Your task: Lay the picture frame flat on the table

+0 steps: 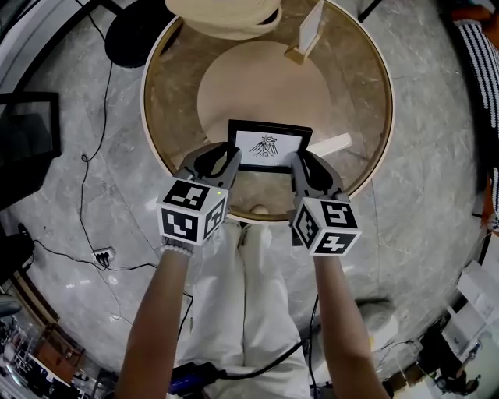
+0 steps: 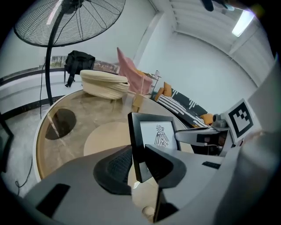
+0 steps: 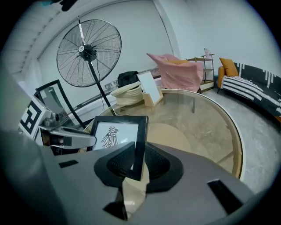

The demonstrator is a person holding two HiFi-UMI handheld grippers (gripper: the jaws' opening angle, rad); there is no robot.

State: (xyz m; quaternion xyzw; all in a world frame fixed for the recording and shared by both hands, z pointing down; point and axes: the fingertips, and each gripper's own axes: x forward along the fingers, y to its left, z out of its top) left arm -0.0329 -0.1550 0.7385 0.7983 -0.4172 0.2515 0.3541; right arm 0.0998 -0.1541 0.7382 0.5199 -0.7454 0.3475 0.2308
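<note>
Big round glass table point(image 1: 168, 101) fills the top of the head view, and a pale round disc point(image 1: 257, 86) shows through the middle of its top. Off the table, a tall standing fan point(image 3: 90, 52) rises in the right gripper view. At the table's far edge sits a cream woven basket point(image 1: 226, 17), and beside it a white card in a small wooden stand point(image 1: 308, 31).

Now the one that matters: the black picture frame point(image 1: 269, 146), with a bird-like drawing on white, is over the near part of the table. It is held between both tools and not lying flat, its face turned toward the person. I can't make out whether its lower edge touches the glass.

Left gripper point(image 1: 218, 156) is pinching the frame's left side. Its own view has the frame point(image 2: 153, 140) edge-on, with a ribbed pad on each side of the black rim at the left gripper point(image 2: 139, 165). Right gripper point(image 1: 310, 165) matches it on the opposite side, the right gripper point(image 3: 134, 160) clamping the frame's point(image 3: 120, 136) right rim near the lower corner.
</note>
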